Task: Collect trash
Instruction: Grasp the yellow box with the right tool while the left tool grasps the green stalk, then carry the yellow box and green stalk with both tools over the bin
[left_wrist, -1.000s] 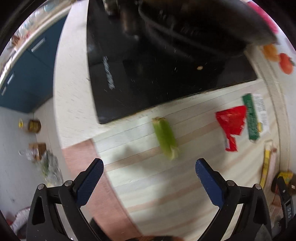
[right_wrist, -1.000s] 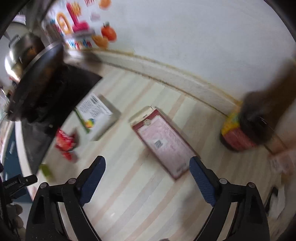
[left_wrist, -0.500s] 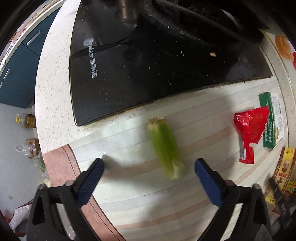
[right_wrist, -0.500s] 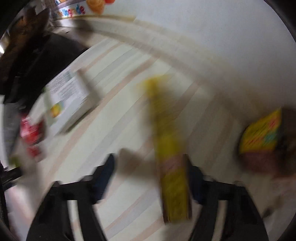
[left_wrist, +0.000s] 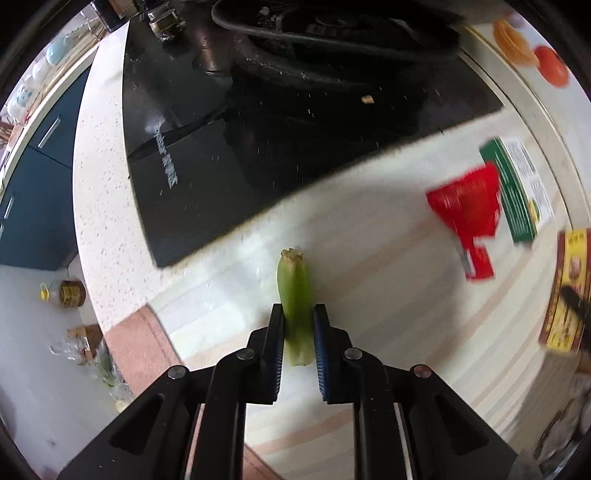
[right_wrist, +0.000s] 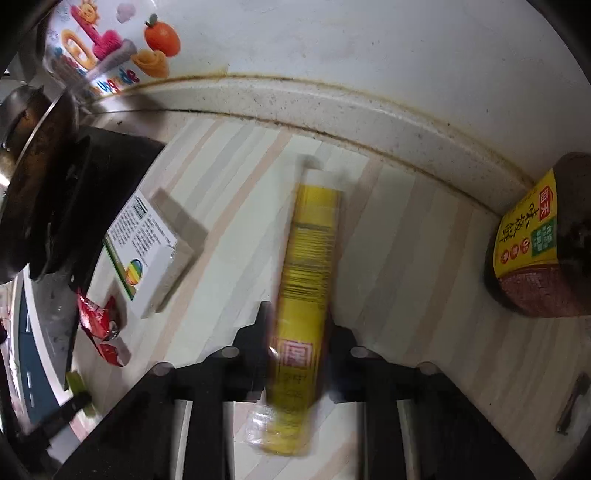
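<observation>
My left gripper (left_wrist: 298, 325) is shut on a green vegetable stalk (left_wrist: 294, 291) that lies on the striped counter mat (left_wrist: 369, 258). My right gripper (right_wrist: 297, 317) is shut on a long yellow box (right_wrist: 308, 269), seen edge-on and blurred; it also shows at the right edge of the left wrist view (left_wrist: 565, 291). A red wrapper (left_wrist: 469, 218) and a green-and-white carton (left_wrist: 517, 192) lie on the mat between the two grippers; the wrapper (right_wrist: 98, 325) and carton (right_wrist: 144, 251) also show left of the right gripper.
A black glass cooktop (left_wrist: 258, 140) with a dark pan (left_wrist: 332, 33) lies beyond the mat. A dark sauce bottle with a yellow label (right_wrist: 535, 240) stands at the right by the wall. The counter edge (left_wrist: 96, 206) drops to the floor on the left.
Both grippers went from open to shut. The left closed on the green stalk after moving in over it. The right closed on the yellow box, now turned on its edge.
</observation>
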